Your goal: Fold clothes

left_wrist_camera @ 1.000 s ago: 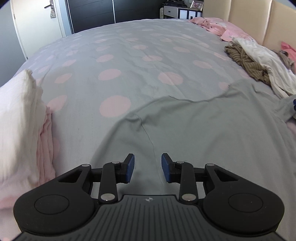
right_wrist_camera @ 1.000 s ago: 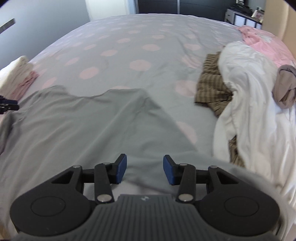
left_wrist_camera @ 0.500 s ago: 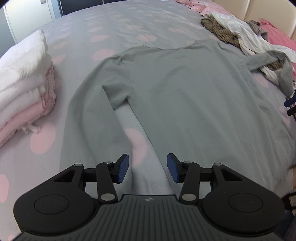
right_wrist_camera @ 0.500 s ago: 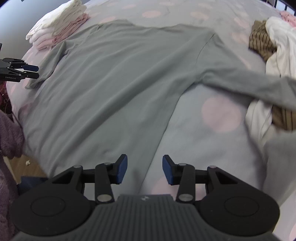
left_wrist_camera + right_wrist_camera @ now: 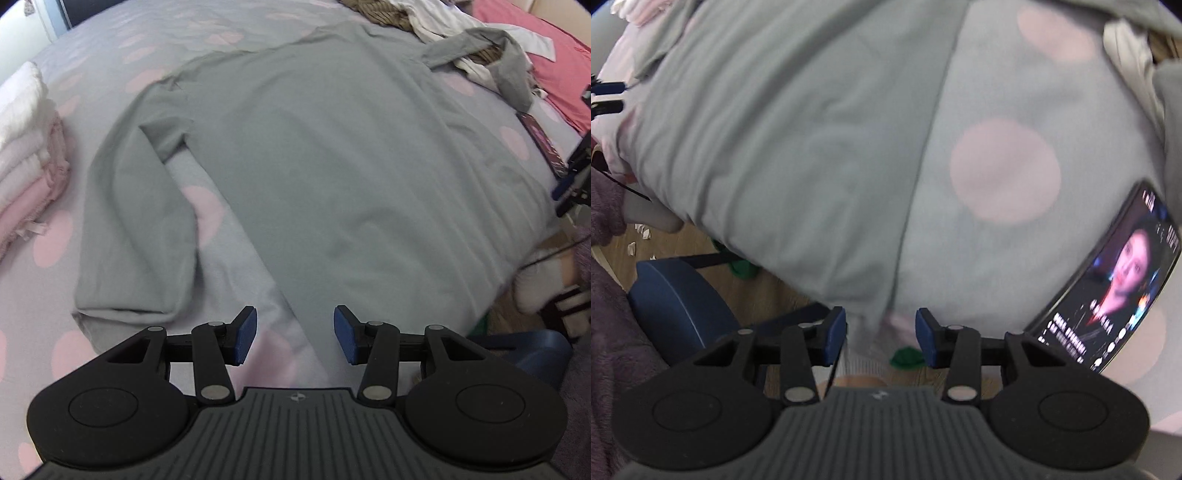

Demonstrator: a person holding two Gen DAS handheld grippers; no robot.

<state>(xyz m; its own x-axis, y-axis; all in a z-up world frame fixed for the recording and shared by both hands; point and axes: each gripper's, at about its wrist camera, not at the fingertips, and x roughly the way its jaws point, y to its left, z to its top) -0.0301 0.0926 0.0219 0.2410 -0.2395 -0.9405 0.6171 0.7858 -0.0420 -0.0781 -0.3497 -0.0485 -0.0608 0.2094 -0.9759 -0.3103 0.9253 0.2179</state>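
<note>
Each handheld black plastic gripper, the left gripper (image 5: 294,335) and the right gripper (image 5: 881,336), shows the same build: two blue, ribbed rectangular pads on black pivoting link arms pinned with round silver screws. Behind them sit two broad black round housings with a circular recess each, flanking a dark grey ribbed plate stamped with a small round emblem. A purple fluffy sleeve (image 5: 605,325) fills the right view's left edge.

You have a matt grey long-sleeved cloth top (image 5: 332,147) on soft dotted bedding (image 5: 221,40); your left hand-held gripper (image 5: 294,334) looks like matt black plastic, and the floor (image 5: 783,295) seems wooden, though blurred.
</note>
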